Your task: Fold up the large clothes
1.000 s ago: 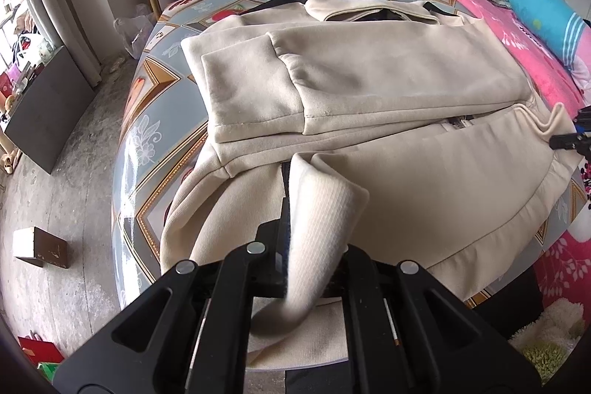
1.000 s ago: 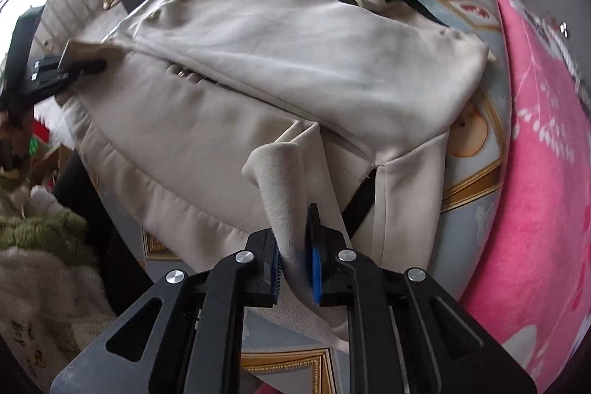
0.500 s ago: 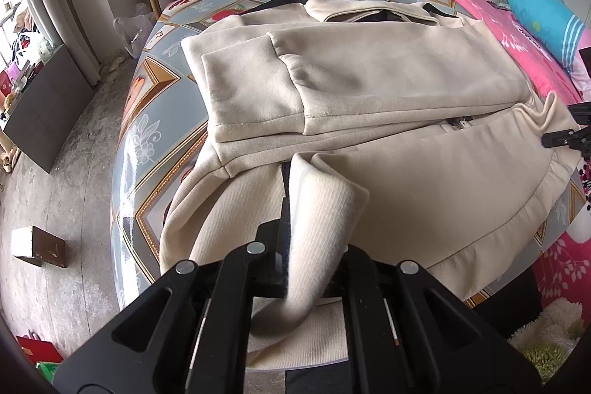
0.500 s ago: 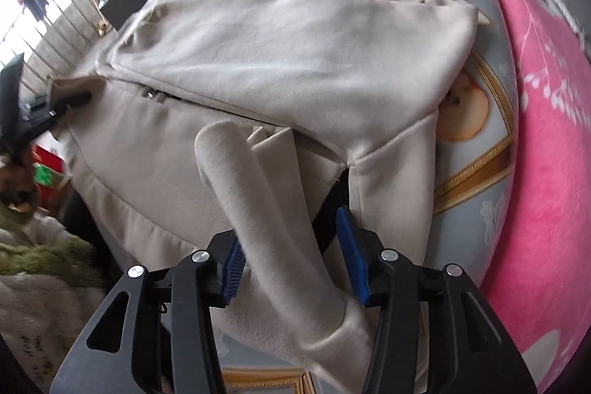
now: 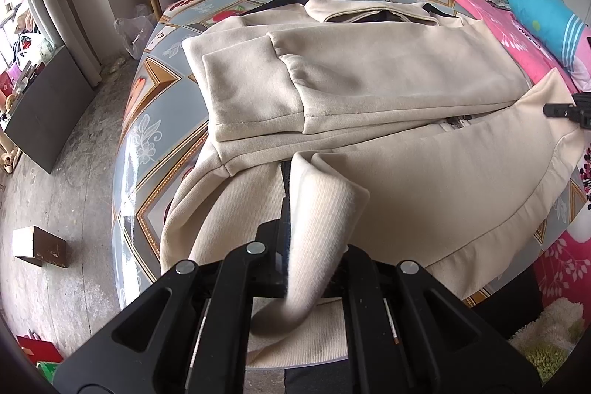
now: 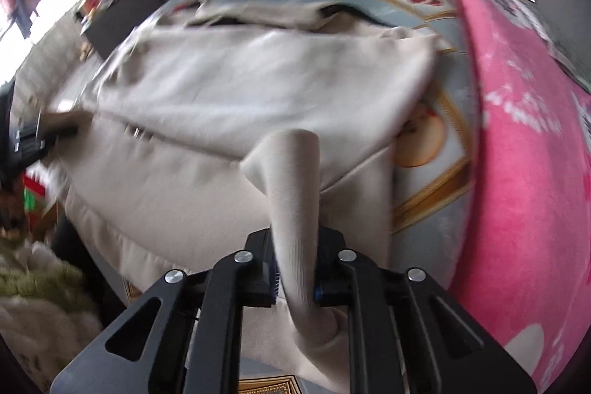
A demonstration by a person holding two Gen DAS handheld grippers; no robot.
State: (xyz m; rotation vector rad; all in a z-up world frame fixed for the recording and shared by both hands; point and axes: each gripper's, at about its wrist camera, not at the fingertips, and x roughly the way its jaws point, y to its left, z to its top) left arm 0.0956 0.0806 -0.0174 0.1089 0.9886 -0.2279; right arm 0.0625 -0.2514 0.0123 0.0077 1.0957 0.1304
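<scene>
Beige jacket (image 5: pixel 369 91) lies spread over a patterned tablecloth (image 5: pixel 155 106), stretching away from both hand-held grippers, with its sleeves folded across the body. Directly in front of the left gripper (image 5: pixel 295 264), a ribbed hem corner (image 5: pixel 317 209) rises in a soft fold, and the jaws are clamped together on it. The opposite ribbed hem corner (image 6: pixel 295 209) stands up between the jaws of the right gripper (image 6: pixel 295 279), which are pressed closed on the cloth. That view is blurred. A pink blanket (image 6: pixel 517 172) lies to the right of the right gripper, beyond the jacket's edge. No containers holding anything can be made out.

Compared with half a second earlier, the right gripper's jaws have just been closing: they stood apart around the hem fold then and now pinch it again. The left gripper's grip looks unchanged, and the jacket lies as before.
</scene>
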